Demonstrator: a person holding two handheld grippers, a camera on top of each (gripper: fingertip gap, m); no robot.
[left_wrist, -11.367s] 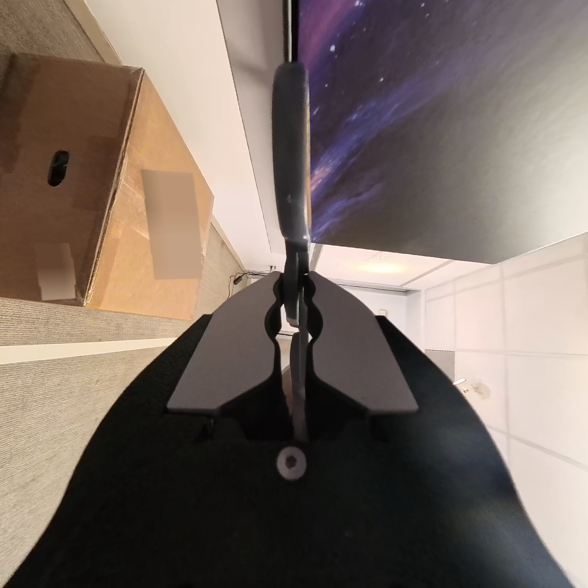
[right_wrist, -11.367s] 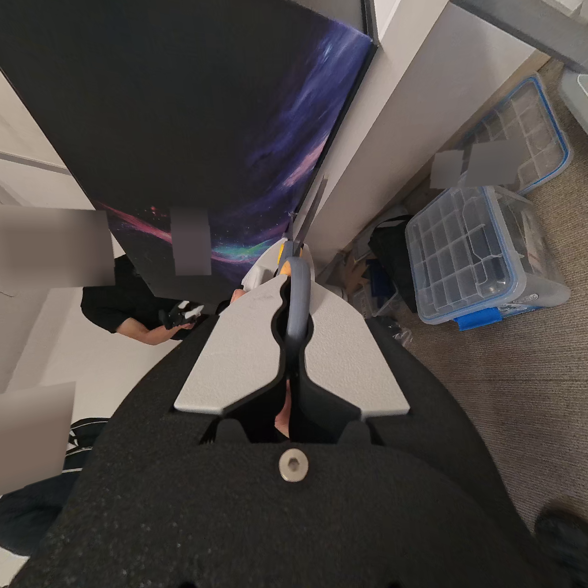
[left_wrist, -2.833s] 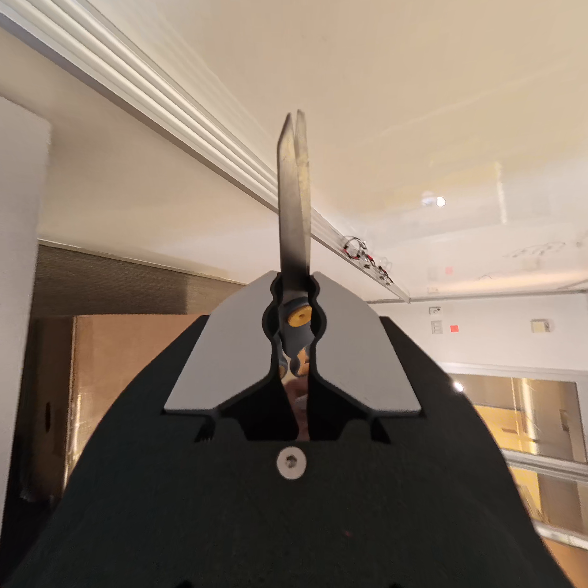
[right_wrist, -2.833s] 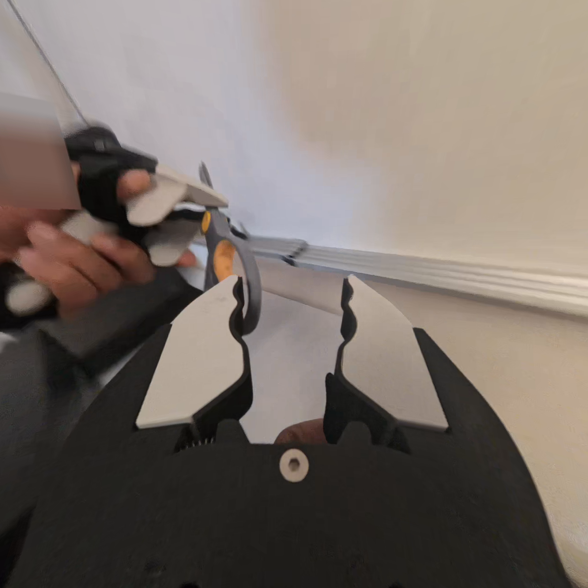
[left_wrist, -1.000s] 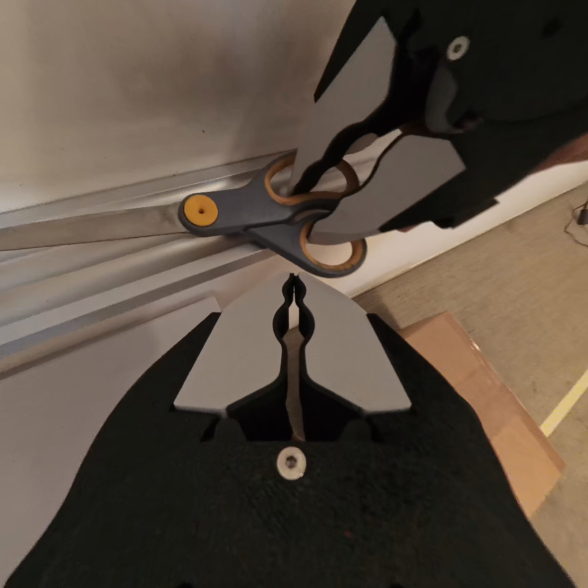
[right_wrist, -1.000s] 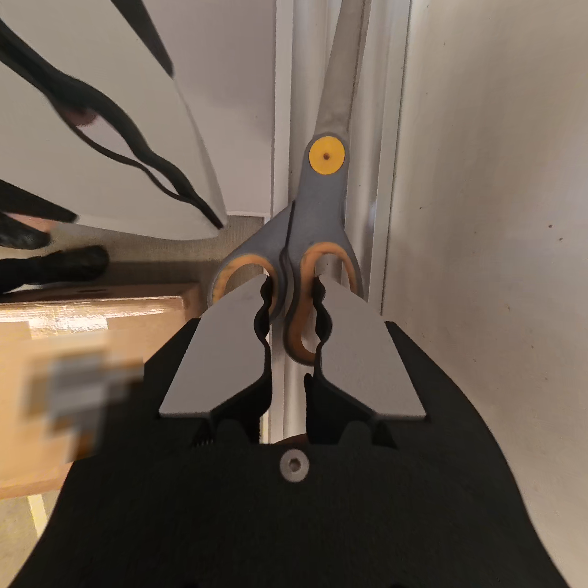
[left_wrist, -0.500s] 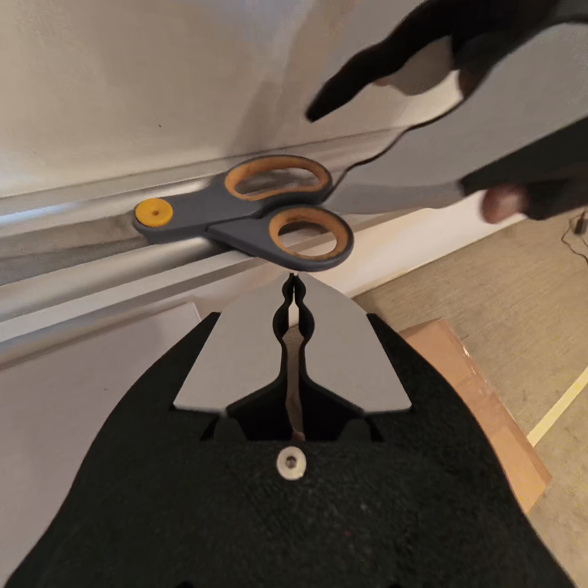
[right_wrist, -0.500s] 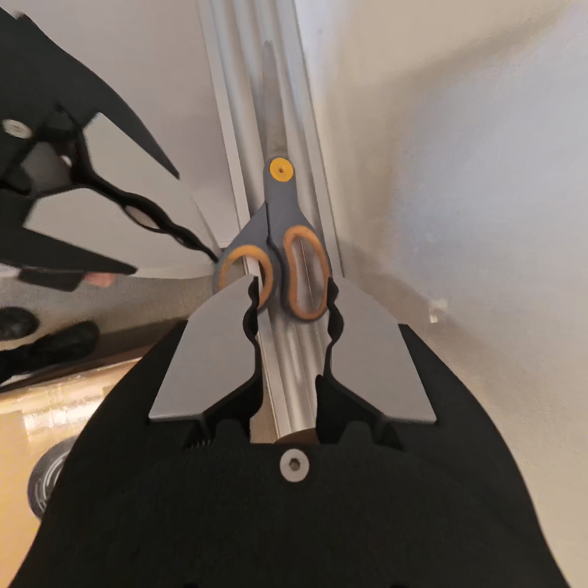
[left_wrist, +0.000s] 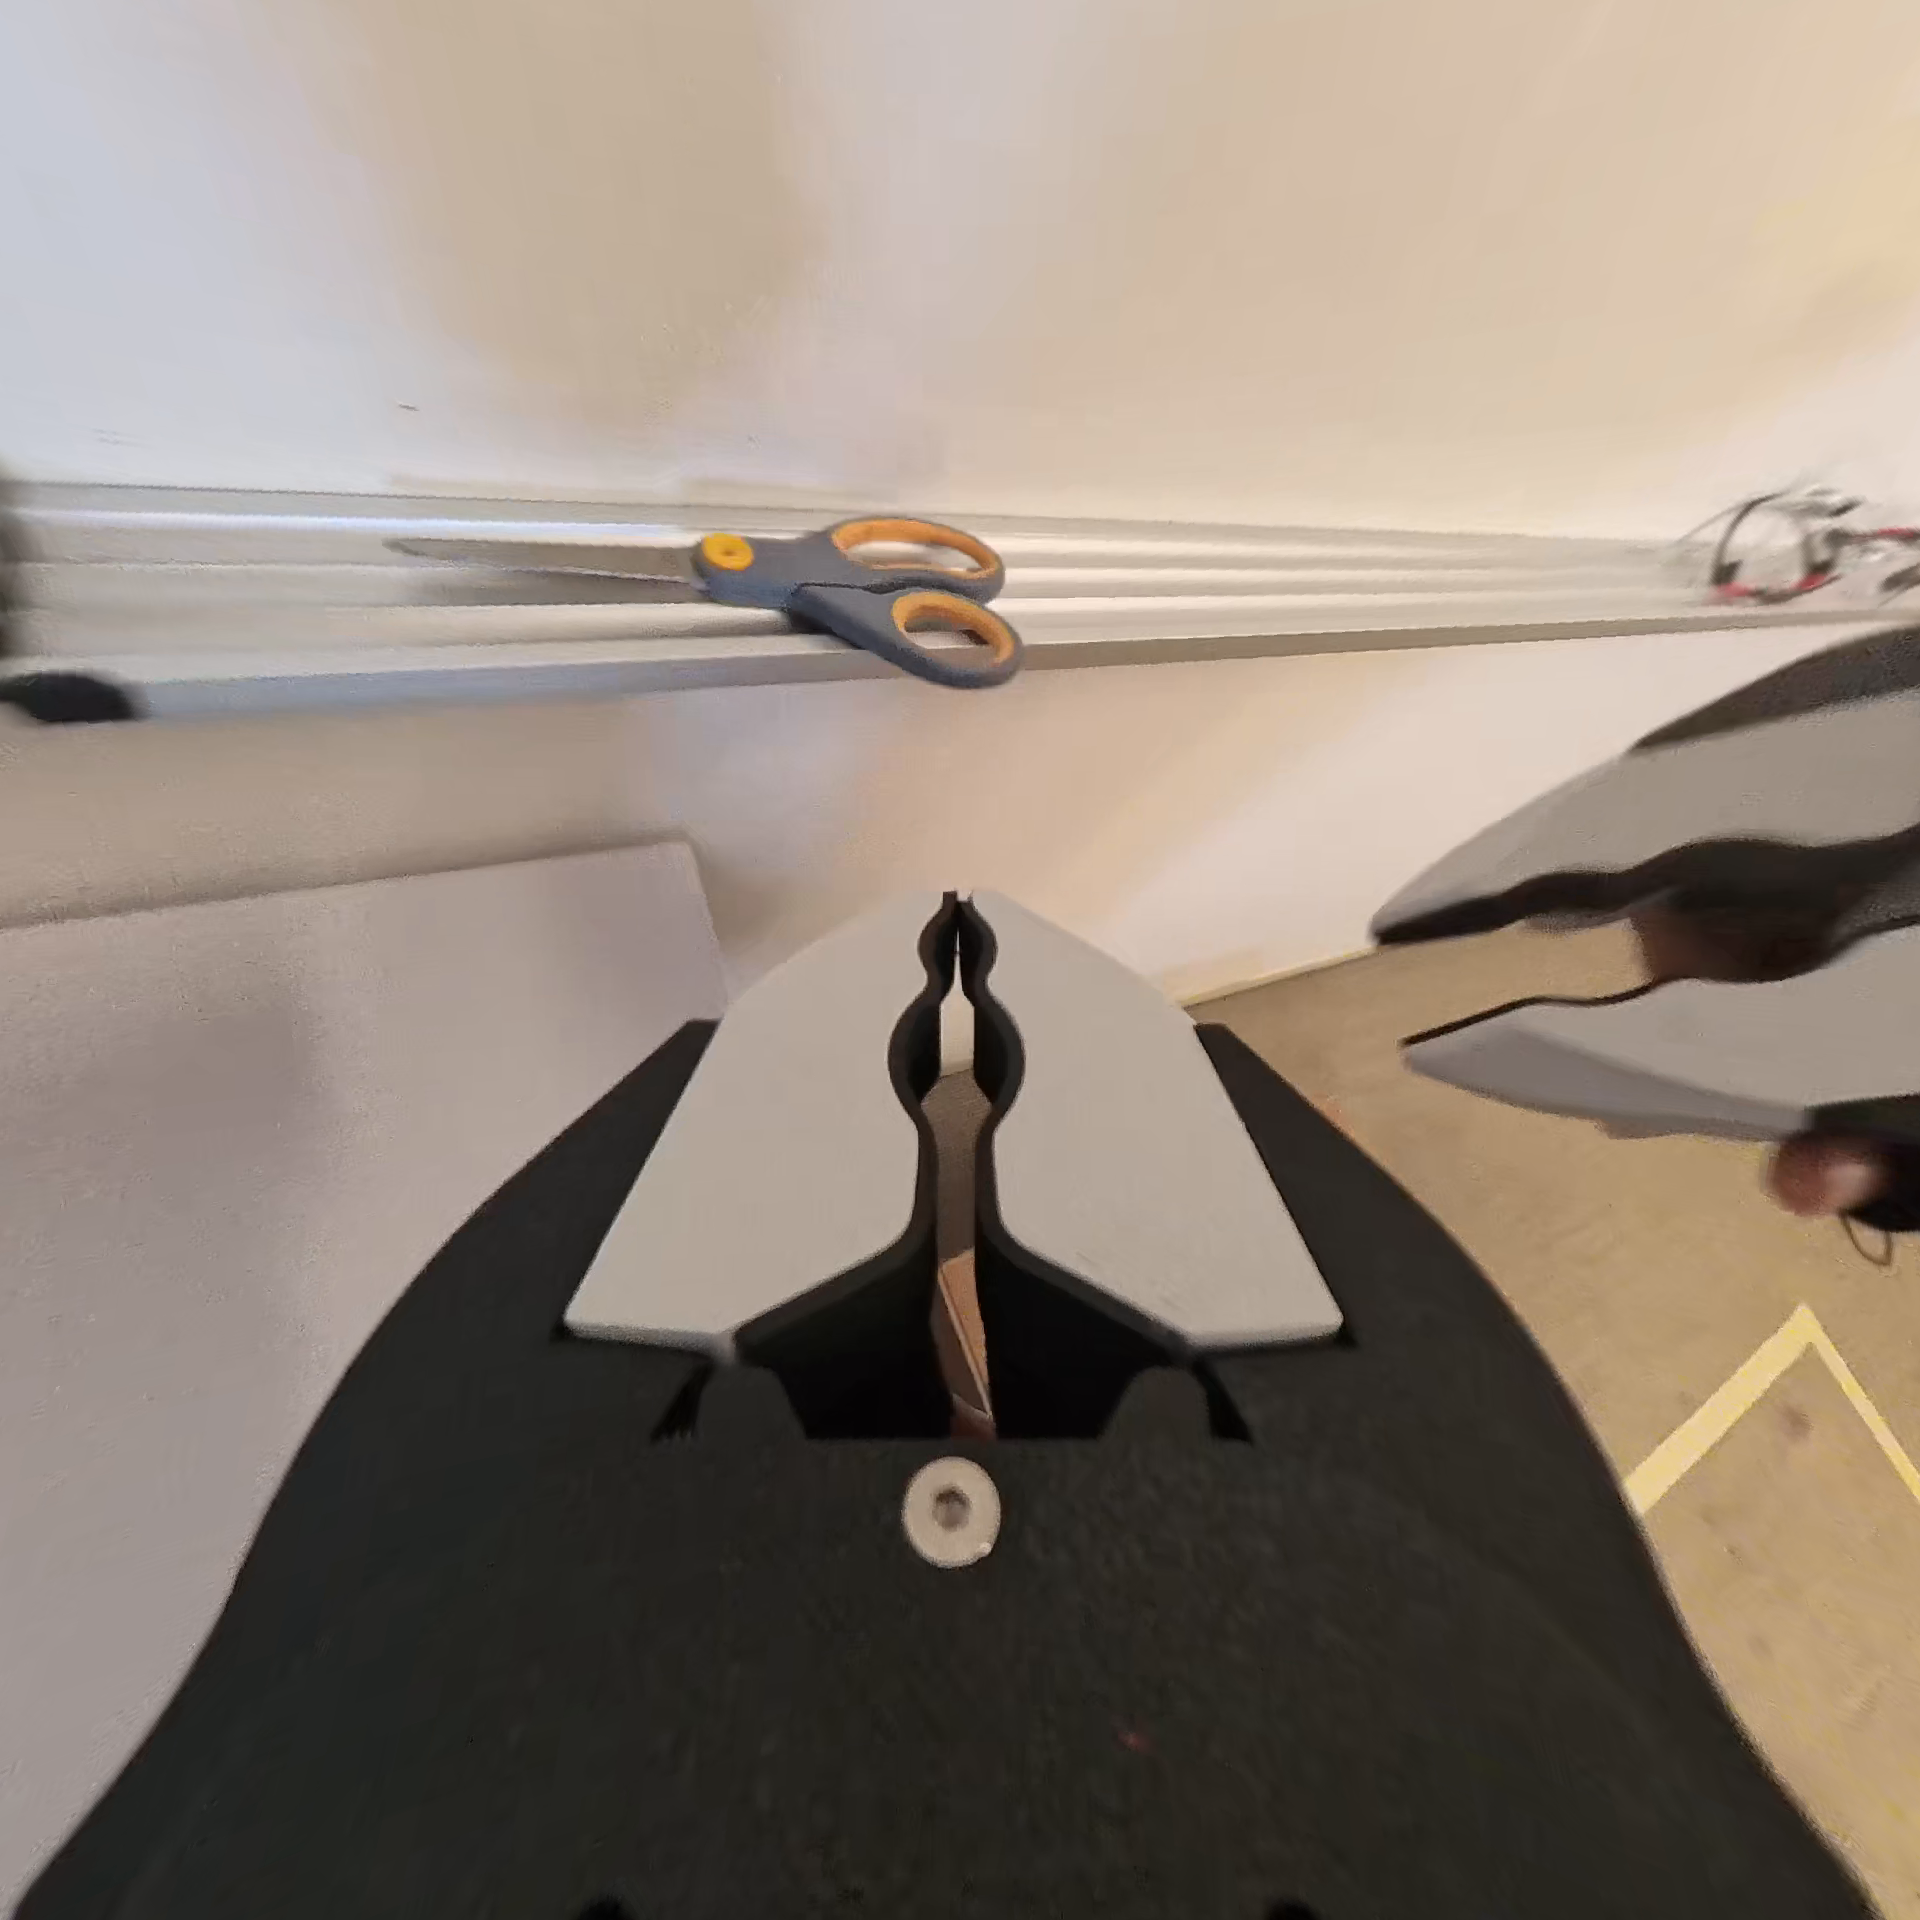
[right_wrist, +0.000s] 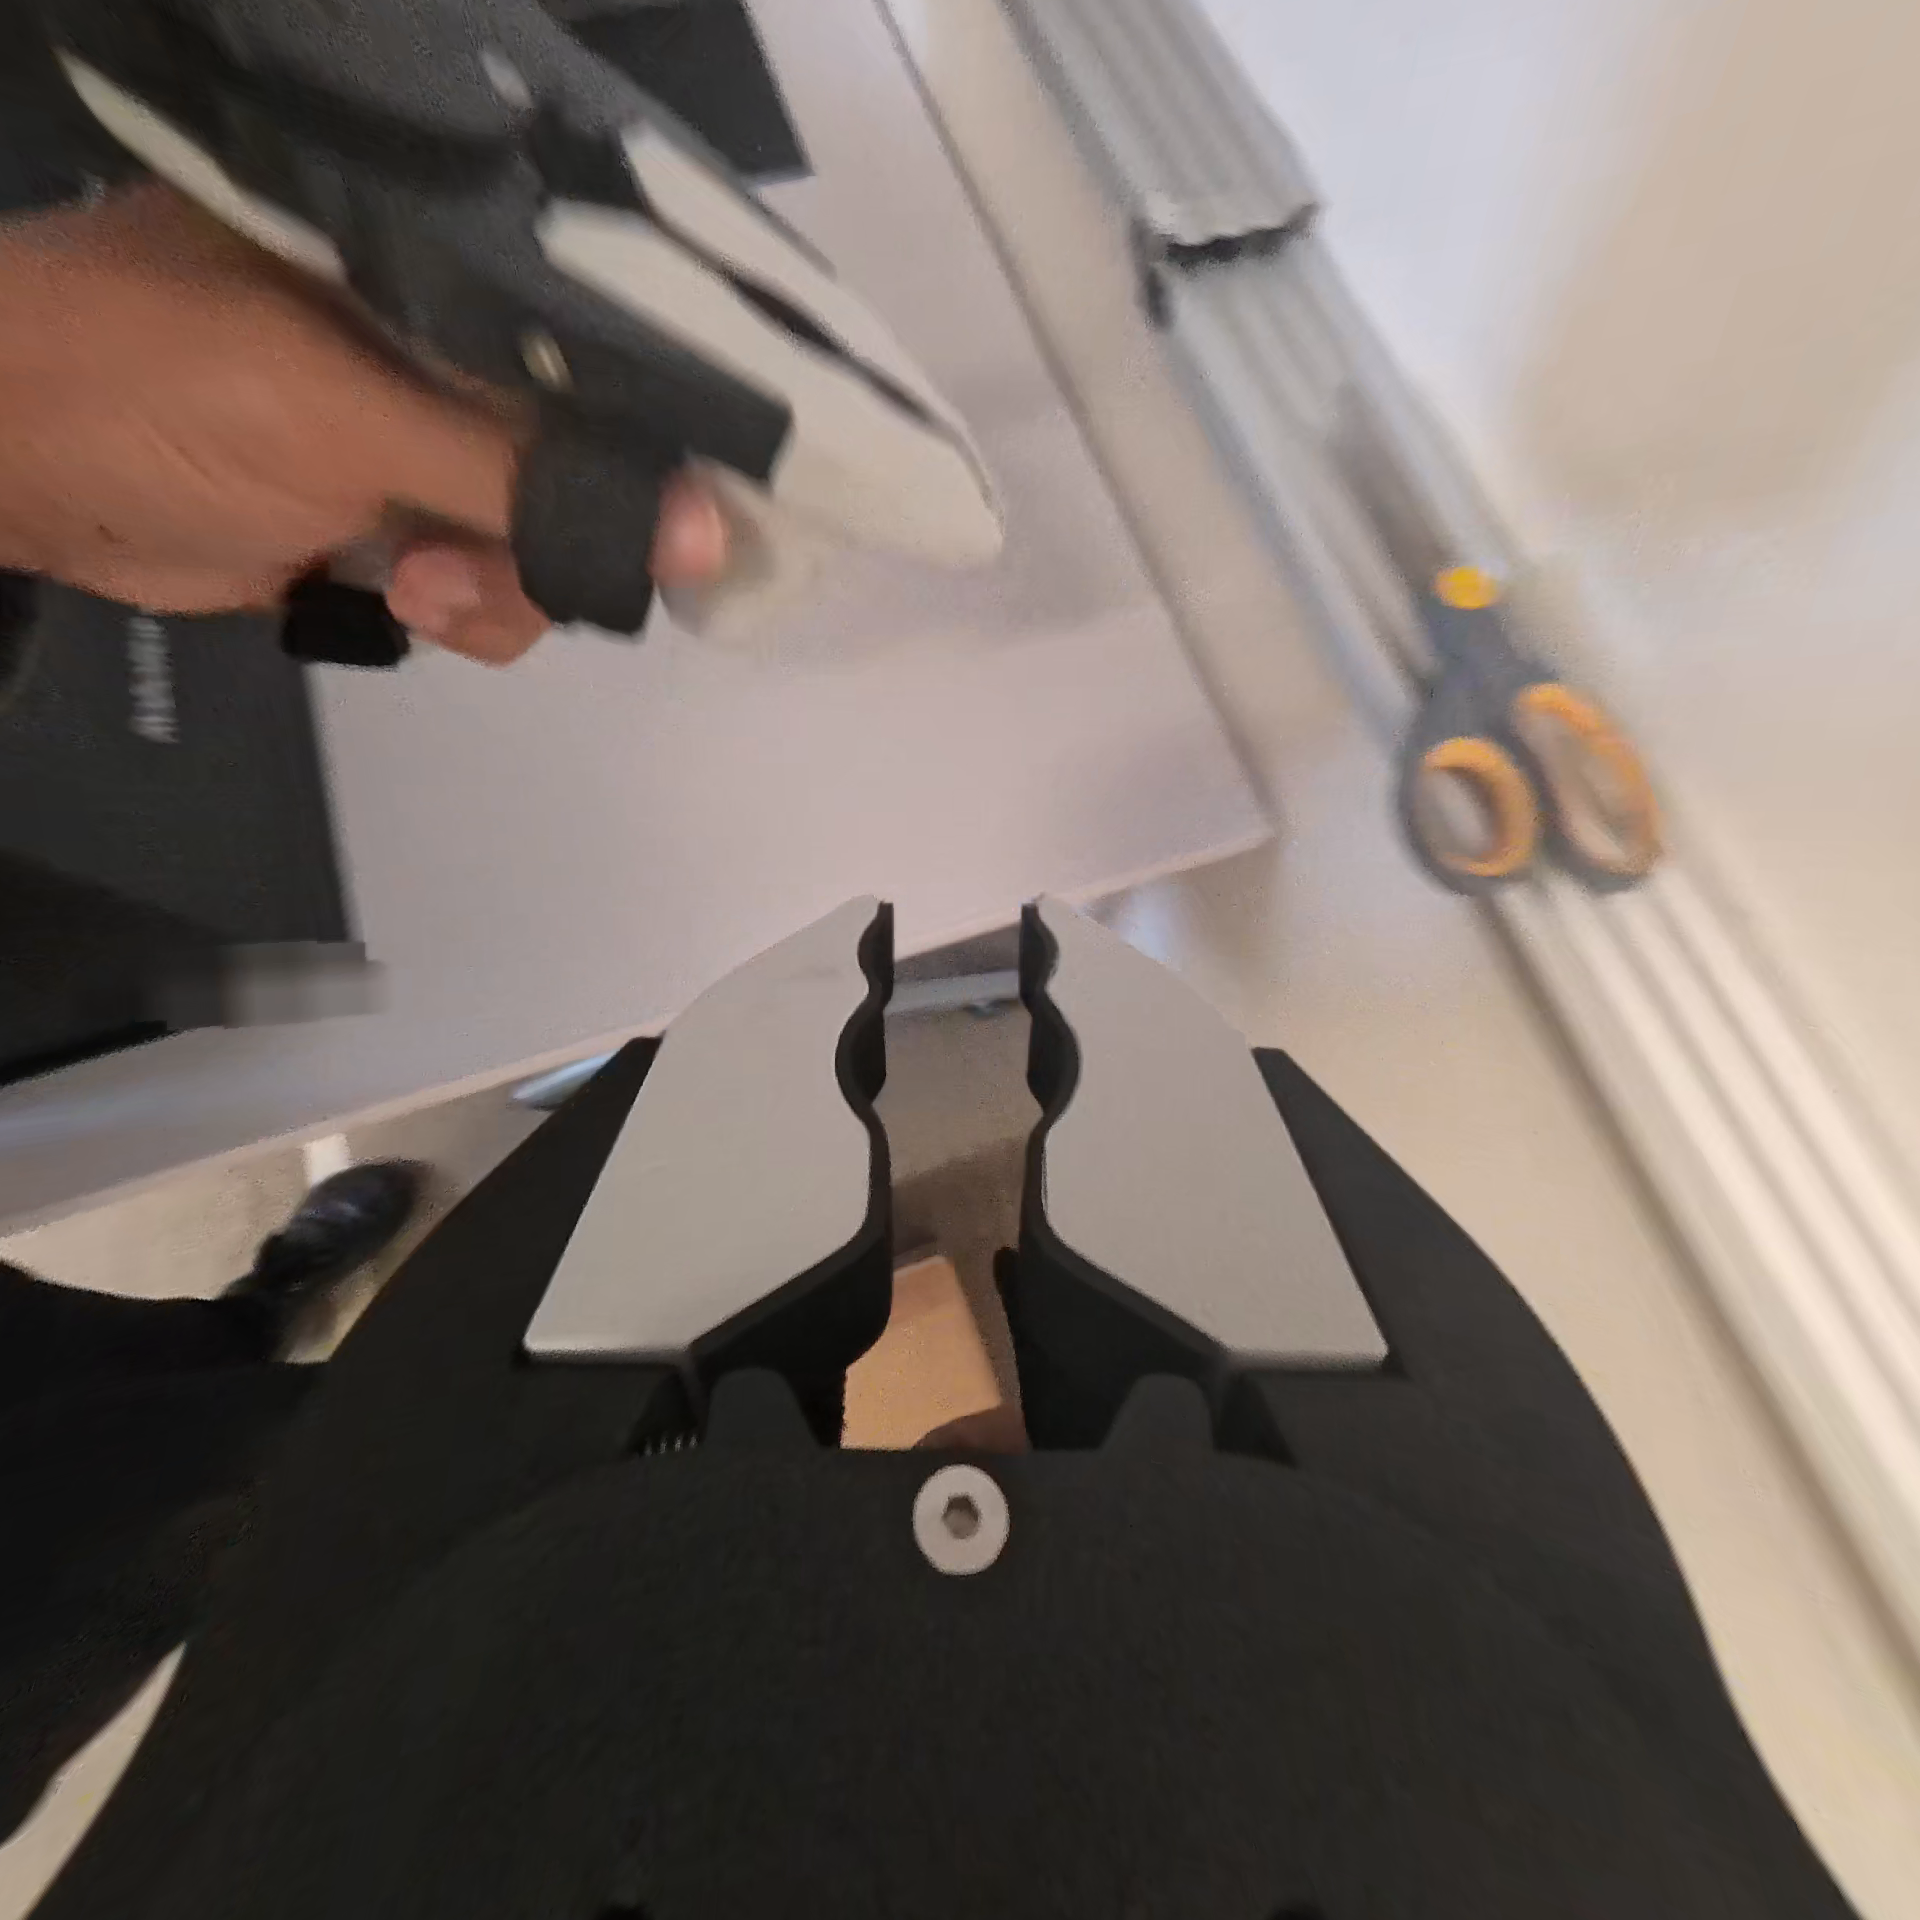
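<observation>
A pair of scissors (left_wrist: 831, 592) with grey handles and orange-lined loops lies closed on a silver metal ledge (left_wrist: 1351, 613) along a white wall, one loop hanging over the ledge's front edge. It also shows blurred in the right wrist view (right_wrist: 1507, 769). My left gripper (left_wrist: 960, 906) is shut and empty, well below and in front of the scissors. My right gripper (right_wrist: 956, 920) is open and empty, down and left of the scissors. The right gripper also shows at the right edge of the left wrist view (left_wrist: 1662, 935).
A white panel (left_wrist: 312, 1039) stands below the ledge at left. Beige carpet with yellow tape lines (left_wrist: 1714, 1403) lies at lower right. Cables (left_wrist: 1787, 561) rest at the ledge's far right. A hand (right_wrist: 208, 416) holds the left gripper (right_wrist: 831, 447). A cardboard box (right_wrist: 914, 1351) lies below. My hands' fingertips stand some 9 cm from each other. Between my left fingertips and the white panel (left_wrist: 312, 1039) there is roughly 35 cm. It turns up in the right wrist view (right_wrist: 1044, 622) as well.
My right gripper let go of the scissors' loop, opened and drew back. Both grippers have pulled away from the ledge, and the scissors stay lying on it.
</observation>
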